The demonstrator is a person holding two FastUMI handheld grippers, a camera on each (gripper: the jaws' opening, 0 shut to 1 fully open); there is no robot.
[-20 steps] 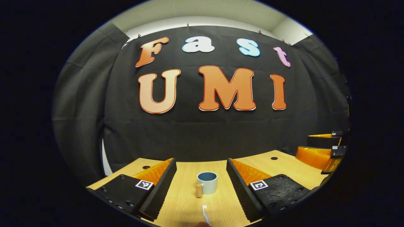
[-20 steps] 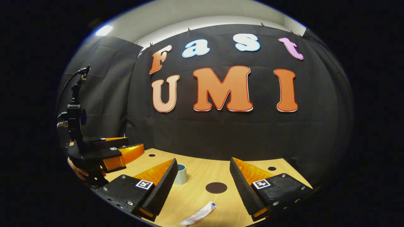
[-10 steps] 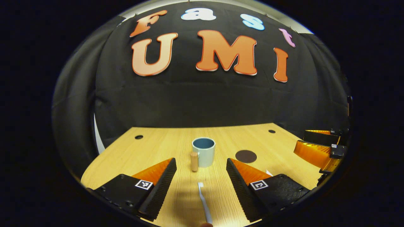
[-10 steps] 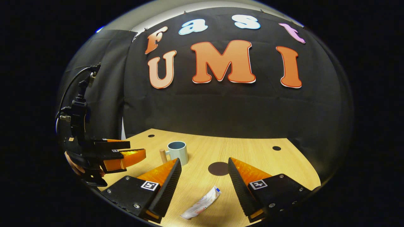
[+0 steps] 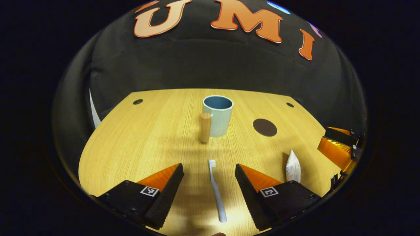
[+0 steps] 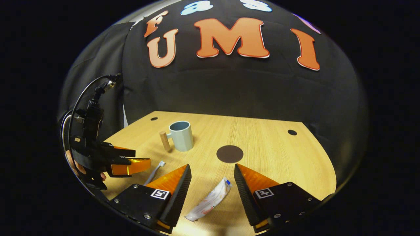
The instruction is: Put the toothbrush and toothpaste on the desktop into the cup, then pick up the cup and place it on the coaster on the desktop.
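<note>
Light wood-grain tabletop (image 5: 147, 131), rounded front edge, small dark holes near its far corners; black cloth wall (image 6: 229, 88) hangs straight behind it, a pale strip of room wall showing at the cloth's left seam. Cup (image 5: 218, 115), pale outside and blue inside, stands upright toward the far middle of the tabletop, its wooden handle (image 5: 205, 127) turned to the near side. Dark round coaster (image 5: 264, 127) lies flat to the cup's right, apart from it. Left tongs (image 5: 209, 183) spread wide, low above the surface, with the toothbrush (image 5: 216, 190) lying flat between the fingers, bristle end pointing at the cup; no finger touches it. Right tongs (image 6: 210, 193) also spread wide, the toothpaste (image 6: 210, 200) lying slantwise between the fingers, cap end toward the coaster, untouched. In the right gripper view, a hand (image 6: 73, 164) grips the left tool at the tabletop's left edge, cable looping above it.
</note>
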